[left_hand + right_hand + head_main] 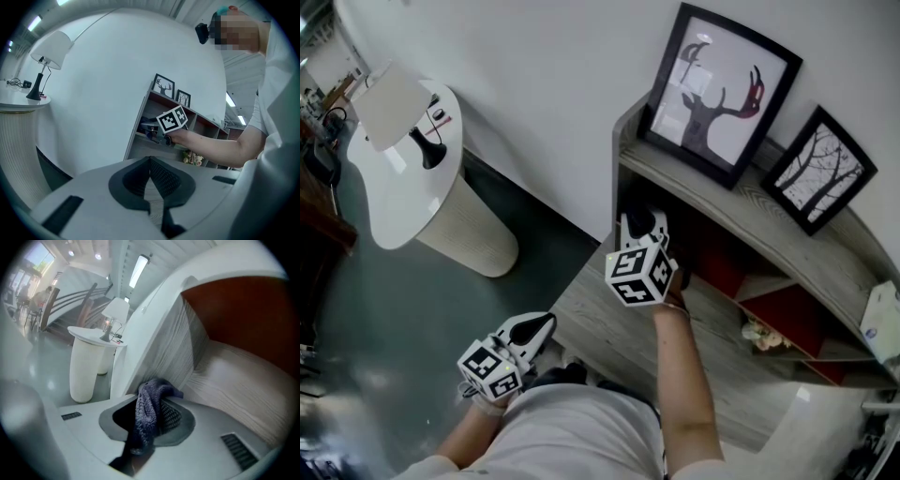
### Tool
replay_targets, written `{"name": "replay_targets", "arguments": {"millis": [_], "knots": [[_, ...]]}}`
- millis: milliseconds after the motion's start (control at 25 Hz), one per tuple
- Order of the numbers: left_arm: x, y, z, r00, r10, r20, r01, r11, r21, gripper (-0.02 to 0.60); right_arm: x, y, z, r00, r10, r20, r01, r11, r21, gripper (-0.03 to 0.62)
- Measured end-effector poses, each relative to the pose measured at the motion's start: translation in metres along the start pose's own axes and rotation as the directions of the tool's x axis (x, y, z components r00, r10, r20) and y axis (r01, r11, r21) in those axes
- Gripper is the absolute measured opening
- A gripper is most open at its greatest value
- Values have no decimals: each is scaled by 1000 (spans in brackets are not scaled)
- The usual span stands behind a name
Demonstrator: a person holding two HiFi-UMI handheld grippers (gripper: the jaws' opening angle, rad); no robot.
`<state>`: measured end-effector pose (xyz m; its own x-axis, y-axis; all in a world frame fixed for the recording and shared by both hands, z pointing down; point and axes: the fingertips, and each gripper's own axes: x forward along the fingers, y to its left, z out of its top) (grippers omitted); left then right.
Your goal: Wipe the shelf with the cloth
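Left tongs (536,330) are hovering near, pressed together on nothing.
Right tongs (150,420) are pinching the dark knitted cloth (146,404), reaching into the left end of the shelf (741,211), beside its side wall (173,348), under the framed pictures (720,94).

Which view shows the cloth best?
The right gripper view: the purple knit cloth fills the middle, pinched in the right claw. The left gripper view shows at most a small bluish patch at that claw; the head view shows none of it.
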<state>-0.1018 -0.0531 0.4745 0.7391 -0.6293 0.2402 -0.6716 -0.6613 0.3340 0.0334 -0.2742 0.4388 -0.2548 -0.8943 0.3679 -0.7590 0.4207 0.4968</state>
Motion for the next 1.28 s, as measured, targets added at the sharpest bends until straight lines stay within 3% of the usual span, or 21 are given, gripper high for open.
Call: {"name": "replay_targets", "arguments": {"millis": [280,480,800,960,1280], "knots": [[-1,-5,0,1000,-5,-2,5,1000,6,15,-38,-14,54,977,-113,179,124,991,-50,86],[-2,-7,1,1000,-13,4,13,1000,3,15,-50,-30,80,957,-181,228,205,975,-83,86],[-5,-2,1,1000,2,1,-2,1000,0,15,-52,-52,96,898,-310,313,336,942,-30,86],[-3,1,2,1000,1,-5,-1,1000,2,15,-41,-63,91,880,-361,309,389,921,-32,86],[1,1,5,1000,-7,-5,7,1000,2,15,-1,-91,63,904,-383,191,402,913,-70,84]]}}
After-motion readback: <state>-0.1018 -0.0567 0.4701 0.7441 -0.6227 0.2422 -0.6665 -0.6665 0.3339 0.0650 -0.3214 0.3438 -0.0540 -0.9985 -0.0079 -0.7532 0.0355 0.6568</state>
